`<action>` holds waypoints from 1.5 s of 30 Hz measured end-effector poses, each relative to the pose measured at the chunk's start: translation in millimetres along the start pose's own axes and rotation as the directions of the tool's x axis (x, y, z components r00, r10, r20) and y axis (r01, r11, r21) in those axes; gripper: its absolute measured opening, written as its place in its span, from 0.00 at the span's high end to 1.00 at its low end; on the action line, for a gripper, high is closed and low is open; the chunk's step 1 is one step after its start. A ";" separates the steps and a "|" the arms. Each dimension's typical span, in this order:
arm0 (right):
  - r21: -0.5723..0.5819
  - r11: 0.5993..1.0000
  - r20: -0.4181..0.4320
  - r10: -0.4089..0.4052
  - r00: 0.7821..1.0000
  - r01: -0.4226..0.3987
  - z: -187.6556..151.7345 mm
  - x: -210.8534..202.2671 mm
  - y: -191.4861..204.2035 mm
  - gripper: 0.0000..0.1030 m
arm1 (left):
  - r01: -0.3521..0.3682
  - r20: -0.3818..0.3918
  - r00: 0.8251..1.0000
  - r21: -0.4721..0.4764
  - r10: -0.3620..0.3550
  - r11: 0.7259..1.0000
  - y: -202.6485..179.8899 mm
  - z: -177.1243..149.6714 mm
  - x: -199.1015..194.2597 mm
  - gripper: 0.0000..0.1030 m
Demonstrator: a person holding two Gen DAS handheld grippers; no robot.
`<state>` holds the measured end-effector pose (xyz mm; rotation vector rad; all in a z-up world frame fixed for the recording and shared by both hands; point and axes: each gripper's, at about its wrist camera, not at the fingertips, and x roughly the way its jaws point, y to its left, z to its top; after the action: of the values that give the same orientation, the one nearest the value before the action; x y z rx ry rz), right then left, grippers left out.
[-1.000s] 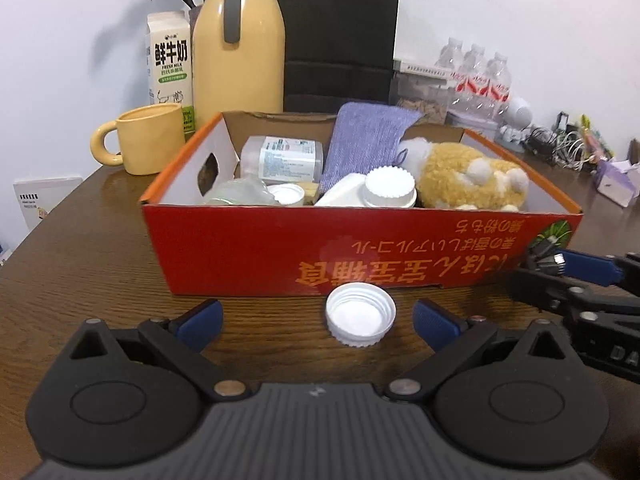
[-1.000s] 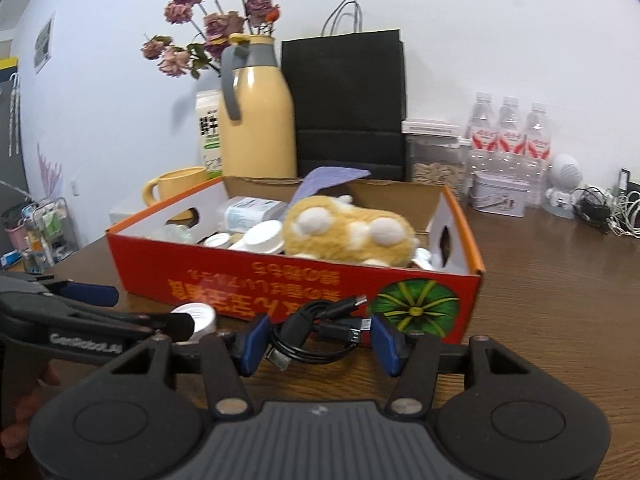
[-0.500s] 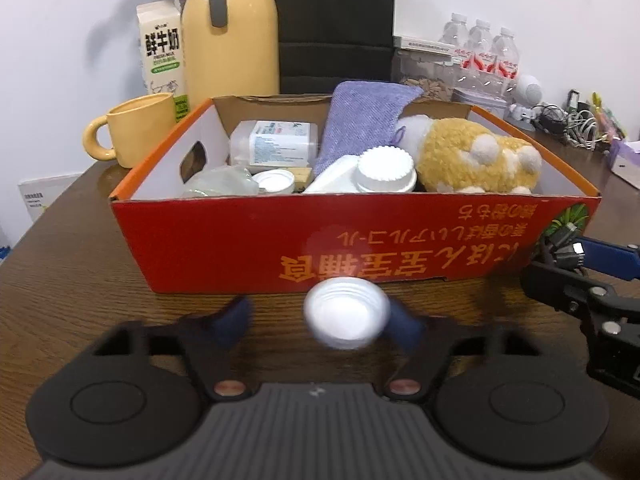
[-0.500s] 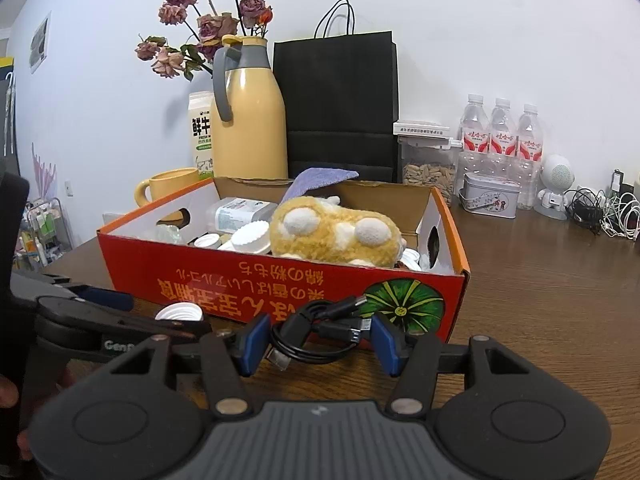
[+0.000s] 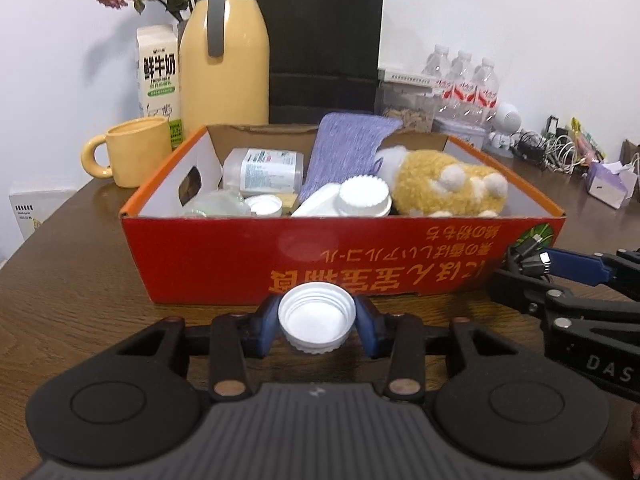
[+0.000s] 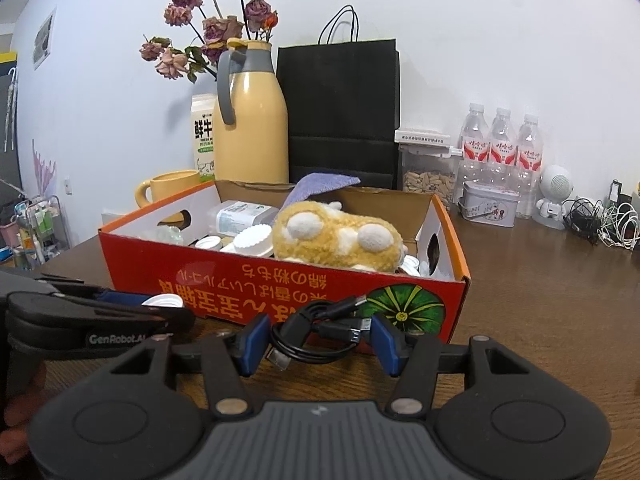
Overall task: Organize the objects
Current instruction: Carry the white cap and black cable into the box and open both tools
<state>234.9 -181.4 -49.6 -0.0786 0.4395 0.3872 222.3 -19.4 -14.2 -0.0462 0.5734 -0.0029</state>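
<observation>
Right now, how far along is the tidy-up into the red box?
Mostly packed: the red box already holds the plush toy, purple cloth, a clear bottle and white lids. In hand: the left gripper is shut on the white cap, and the right gripper on the black cable. Left: both still sit outside the box's front wall and need dropping in.

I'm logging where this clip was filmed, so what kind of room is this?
Probably a home or small office: a wooden table against a white wall, holding a yellow thermos jug, a milk carton, water bottles and tangled charging cables.
</observation>
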 end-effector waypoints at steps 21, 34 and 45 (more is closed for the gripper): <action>0.001 1.000 0.175 -0.029 0.984 0.029 62.9 0.5 -1.9 0.48 | -0.003 0.237 0.971 -0.019 0.007 1.000 1.9 77.5 -25.3 0.60; 0.022 0.997 0.147 -0.073 0.986 0.070 100.2 62.3 -17.7 0.48 | -0.044 0.207 0.976 -0.081 0.060 0.996 10.2 105.1 27.3 0.60; 0.065 0.996 0.046 -0.070 0.996 0.067 89.2 106.8 -39.2 0.47 | -0.075 0.130 0.988 -0.106 0.088 0.992 25.3 99.9 66.1 0.51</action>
<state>374.5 -166.5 -15.1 -0.0221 0.4003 0.3068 331.7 9.1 32.7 -0.1198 0.4395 0.1083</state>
